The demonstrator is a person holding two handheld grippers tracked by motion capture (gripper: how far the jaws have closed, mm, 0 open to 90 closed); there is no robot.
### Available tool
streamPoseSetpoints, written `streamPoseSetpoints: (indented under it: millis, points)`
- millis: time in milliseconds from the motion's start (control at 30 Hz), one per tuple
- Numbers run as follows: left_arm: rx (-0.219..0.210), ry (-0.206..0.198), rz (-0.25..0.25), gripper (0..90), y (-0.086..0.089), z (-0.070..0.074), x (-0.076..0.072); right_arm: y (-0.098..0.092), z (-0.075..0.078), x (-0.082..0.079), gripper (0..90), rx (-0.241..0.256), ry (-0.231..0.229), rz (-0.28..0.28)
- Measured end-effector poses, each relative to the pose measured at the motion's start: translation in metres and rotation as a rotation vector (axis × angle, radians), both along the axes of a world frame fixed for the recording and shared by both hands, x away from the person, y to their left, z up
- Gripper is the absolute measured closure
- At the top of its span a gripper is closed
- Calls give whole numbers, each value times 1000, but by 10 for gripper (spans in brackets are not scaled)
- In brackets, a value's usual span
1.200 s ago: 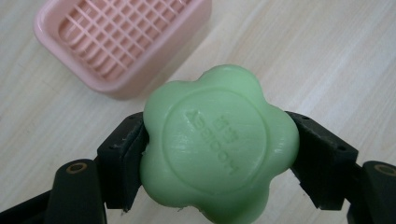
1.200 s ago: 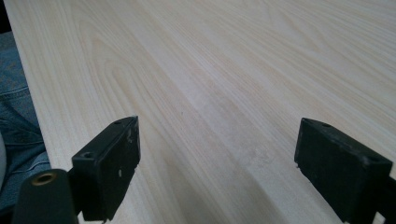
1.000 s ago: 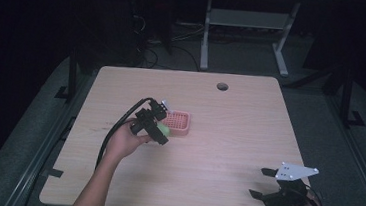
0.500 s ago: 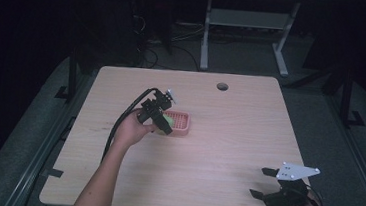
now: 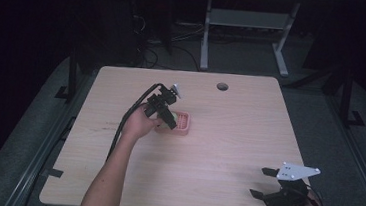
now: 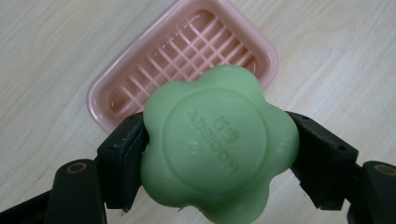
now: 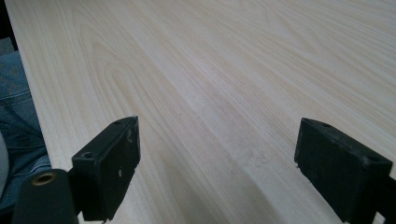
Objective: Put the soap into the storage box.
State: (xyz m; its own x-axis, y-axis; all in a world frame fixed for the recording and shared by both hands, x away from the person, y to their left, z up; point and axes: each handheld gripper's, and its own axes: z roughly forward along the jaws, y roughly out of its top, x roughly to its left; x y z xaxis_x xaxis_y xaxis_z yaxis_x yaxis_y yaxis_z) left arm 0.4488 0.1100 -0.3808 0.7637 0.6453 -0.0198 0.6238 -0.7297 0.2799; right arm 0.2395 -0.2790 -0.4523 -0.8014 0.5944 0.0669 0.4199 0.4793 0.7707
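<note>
On the table (image 5: 227, 152) my right gripper (image 5: 269, 183) rests with jaws wide and empty. My left gripper (image 6: 219, 154) pinches the green soap (image 6: 219, 149) above the pink dish (image 6: 187, 51); I should center it, lower gently, then release.

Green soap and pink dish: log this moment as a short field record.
held item: green flower-shaped soap, clamped at its two sides
holder: left gripper, shut on it
soap position: above the pink soap dish, not yet set in it
dish state: empty, slatted floor showing, flat on the wooden table
right gripper: open, holding nothing, near the table's near right corner
</note>
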Motion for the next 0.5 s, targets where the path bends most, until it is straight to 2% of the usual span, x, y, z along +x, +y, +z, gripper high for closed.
streamPoseSetpoints:
  millis: [67,200,300,400,500]
  points:
    - [-10,1,14,266,-2,-1,4,0,0,0,138,2,1,-2]
    - [7,0,18,266,-8,0,12,0,0,0,138,4,2,-1]
    - [-1,-2,28,266,-12,0,17,0,0,0,138,6,2,3]
    - [11,17,36,265,-16,-2,23,0,1,-1,138,5,1,3]
    - [3,27,41,266,-17,-4,25,0,1,0,138,6,-2,3]
